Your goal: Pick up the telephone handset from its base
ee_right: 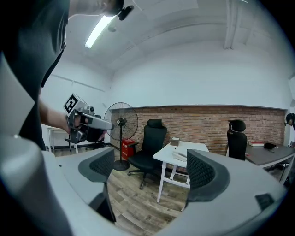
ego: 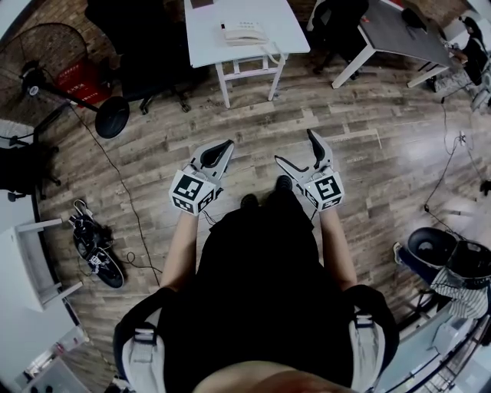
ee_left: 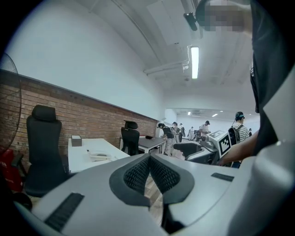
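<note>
handset [ego: 242,29] rests on phone [ego: 252,37] on white surface [ego: 209,42], top centre of head view, well apart from both tools. left tool [ego: 227,144] closed, empty. right tool [ego: 294,146] wide open, empty.

Two tools: left tool [ego: 227,146], right tool [ego: 294,146], mid-frame. One telephone [ego: 245,33], top centre. Two counters: white counter [ego: 203,38] top centre, grey counter [ego: 391,31] upper right. Two black office chairs: left chair [ego: 138,38] upper left, right chair [ego: 337,23] between counters. One small box [ee_right: 174,141] on white counter. One standing fan [ego: 46,61], upper left. One red box [ego: 77,80] beside it. Two shoes [ego: 98,253], left edge.
</note>
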